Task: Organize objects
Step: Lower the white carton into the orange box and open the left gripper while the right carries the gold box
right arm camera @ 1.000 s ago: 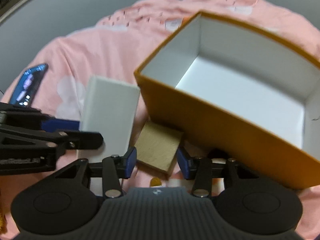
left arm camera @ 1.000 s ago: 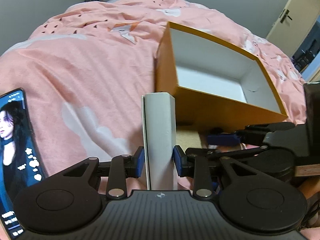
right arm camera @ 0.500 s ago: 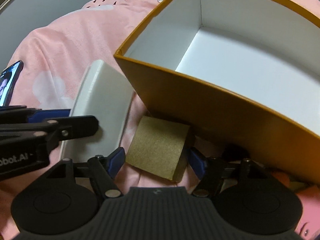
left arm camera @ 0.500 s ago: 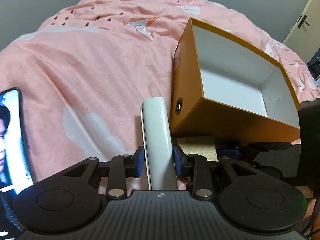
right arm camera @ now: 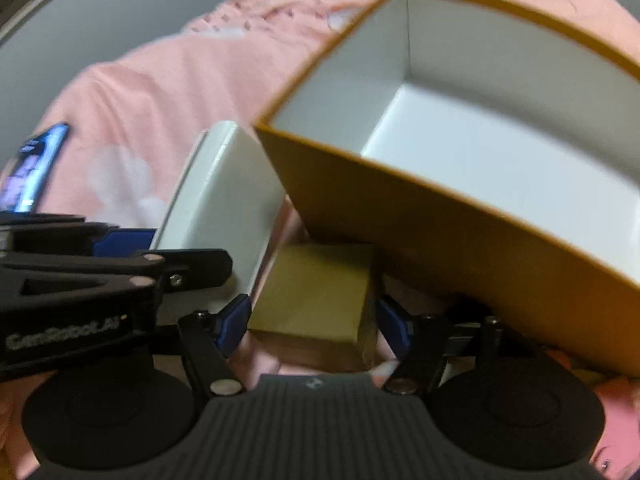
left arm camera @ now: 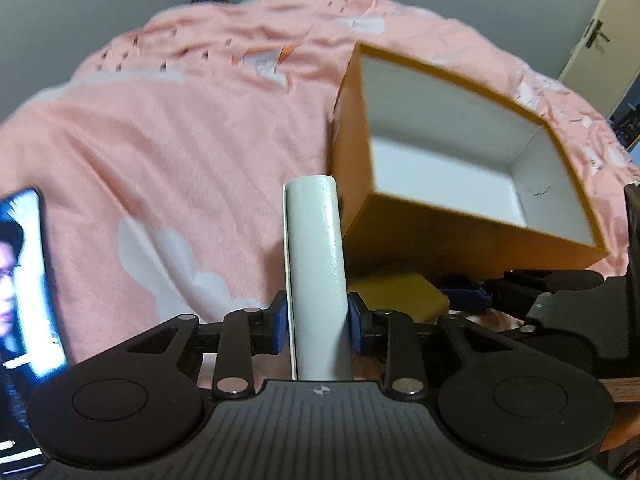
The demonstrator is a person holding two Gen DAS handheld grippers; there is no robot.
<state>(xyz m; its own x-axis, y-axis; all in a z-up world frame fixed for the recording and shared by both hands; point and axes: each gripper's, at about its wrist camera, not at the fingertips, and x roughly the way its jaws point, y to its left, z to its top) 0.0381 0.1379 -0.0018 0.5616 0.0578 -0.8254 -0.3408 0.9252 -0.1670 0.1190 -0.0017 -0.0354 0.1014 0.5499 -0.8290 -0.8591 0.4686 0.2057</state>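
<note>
Two things sit in the tongs, and both lie just short of the orange box (right arm camera: 472,240), which fills the upper right of each wrist view with its white inside bare.

The left tongs (left arm camera: 316,322) are clamped on a slim white box (left arm camera: 316,272). It stands on edge between the blue pads, its long axis running up the frame from the tongs, its far end close beside the orange box's near corner at mid-frame.

The right tongs (right arm camera: 314,322) stand fairly wide, their jaws having just been opening and then easing slightly in. A tan block (right arm camera: 316,284) lies between the blue pads on the pink bed (left arm camera: 180,152). Whether the pads press its sides I cannot tell; the left pad seems to meet its corner. The block sits tucked beneath the orange box's near wall, at lower centre of the right view.

Judging from this, either thing must rise over that near wall before going up-frame and rightward. The white box, already gripped, looks the readier.

A lit phone (left arm camera: 24,280) lies at far left.
</note>
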